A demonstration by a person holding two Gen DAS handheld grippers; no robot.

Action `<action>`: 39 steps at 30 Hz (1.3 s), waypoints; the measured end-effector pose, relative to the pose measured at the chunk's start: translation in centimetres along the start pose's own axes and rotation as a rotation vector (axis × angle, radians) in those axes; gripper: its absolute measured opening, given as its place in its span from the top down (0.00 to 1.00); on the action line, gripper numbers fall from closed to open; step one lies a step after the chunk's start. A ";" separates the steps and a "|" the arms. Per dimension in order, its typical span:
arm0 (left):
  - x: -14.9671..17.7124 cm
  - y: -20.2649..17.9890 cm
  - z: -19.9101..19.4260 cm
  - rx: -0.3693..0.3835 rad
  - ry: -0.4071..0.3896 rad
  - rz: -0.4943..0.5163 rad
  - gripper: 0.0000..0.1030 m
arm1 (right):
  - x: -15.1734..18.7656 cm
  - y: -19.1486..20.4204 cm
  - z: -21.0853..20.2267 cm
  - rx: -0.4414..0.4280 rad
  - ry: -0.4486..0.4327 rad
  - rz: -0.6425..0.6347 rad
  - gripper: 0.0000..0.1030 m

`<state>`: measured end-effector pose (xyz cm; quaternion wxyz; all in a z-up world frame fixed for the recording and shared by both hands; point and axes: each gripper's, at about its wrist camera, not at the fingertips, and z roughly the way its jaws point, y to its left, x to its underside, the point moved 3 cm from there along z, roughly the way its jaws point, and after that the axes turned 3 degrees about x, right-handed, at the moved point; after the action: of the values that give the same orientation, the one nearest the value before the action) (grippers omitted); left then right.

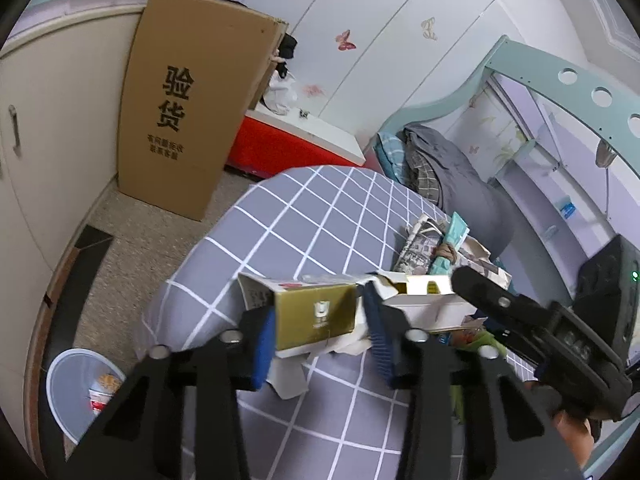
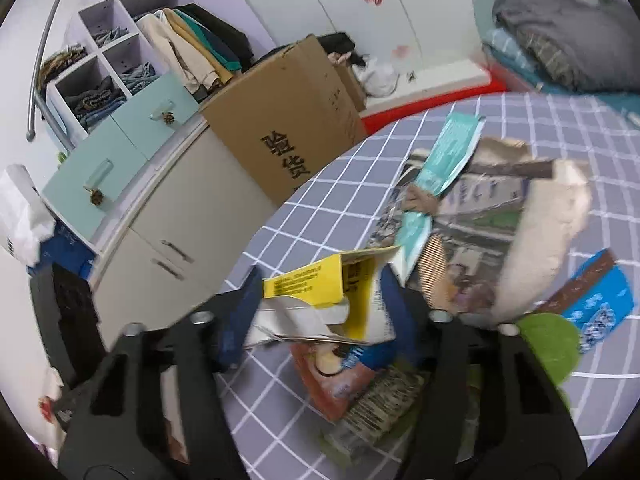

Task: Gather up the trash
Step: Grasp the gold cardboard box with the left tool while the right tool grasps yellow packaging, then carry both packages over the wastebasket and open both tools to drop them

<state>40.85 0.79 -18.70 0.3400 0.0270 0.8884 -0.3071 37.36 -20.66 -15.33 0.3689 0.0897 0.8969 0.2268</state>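
My left gripper [image 1: 320, 324] is shut on a gold carton [image 1: 316, 316] with a torn white flap, held above the grey checked bed cover [image 1: 304, 220]. My right gripper [image 2: 316, 304] is shut on a torn yellow and white carton [image 2: 320, 292]; it also shows in the left wrist view [image 1: 424, 300], beside the gold carton. More trash lies on the bed: a printed paper bag [image 2: 492, 216], a teal wrapper [image 2: 440, 168], a blue box [image 2: 596, 308], a red packet [image 2: 336, 376] and a green piece [image 2: 552, 344].
A pale blue waste bin [image 1: 76, 388] with a cup inside stands on the floor at the lower left. A tall cardboard box [image 1: 184, 108] stands by the beige cabinet [image 1: 48, 120]. A red and white chest [image 1: 296, 136] sits beyond the bed. Grey bedding [image 1: 452, 172] is piled at the headboard.
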 end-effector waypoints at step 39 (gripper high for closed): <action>6.0 14.1 -22.4 -0.330 -0.221 -0.140 0.99 | 12.3 24.7 0.6 -0.265 0.103 -0.386 0.90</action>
<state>26.75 23.90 -16.89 0.4132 -0.1244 0.8837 -0.1815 28.91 5.34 -11.69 0.3678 -0.1445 0.8773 0.2722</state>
